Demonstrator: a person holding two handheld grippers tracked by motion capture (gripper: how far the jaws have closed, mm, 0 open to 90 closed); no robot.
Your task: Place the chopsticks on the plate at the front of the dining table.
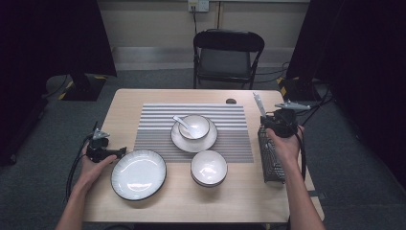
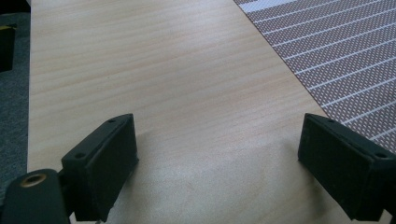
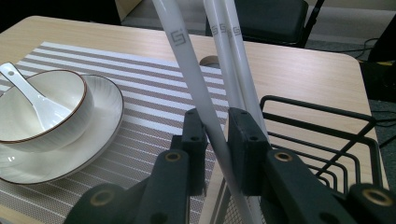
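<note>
My right gripper [image 1: 279, 120] [image 3: 216, 125] is at the table's right side, shut on a white chopstick [image 3: 187, 60] that slants up between its jaws. Two more white chopsticks [image 3: 229, 46] stand just behind it, rising from a black wire basket [image 1: 271, 155] [image 3: 322, 108] under the gripper. In the high view the chopsticks [image 1: 259, 104] stick up to the left of the gripper. My left gripper [image 1: 119, 152] [image 2: 219, 140] rests low on the bare wood at the table's left, open with nothing between its jaws, just left of a large white plate [image 1: 139, 173].
A striped placemat [image 1: 158, 129] [image 2: 336, 51] holds a saucer [image 1: 209, 139] [image 3: 100, 126] with a small bowl [image 1: 194, 127] [image 3: 70, 93] and white spoon [image 3: 32, 95]. Stacked white bowls [image 1: 208, 167] sit near the mat's front edge. A black folding chair [image 1: 227, 52] stands beyond the table.
</note>
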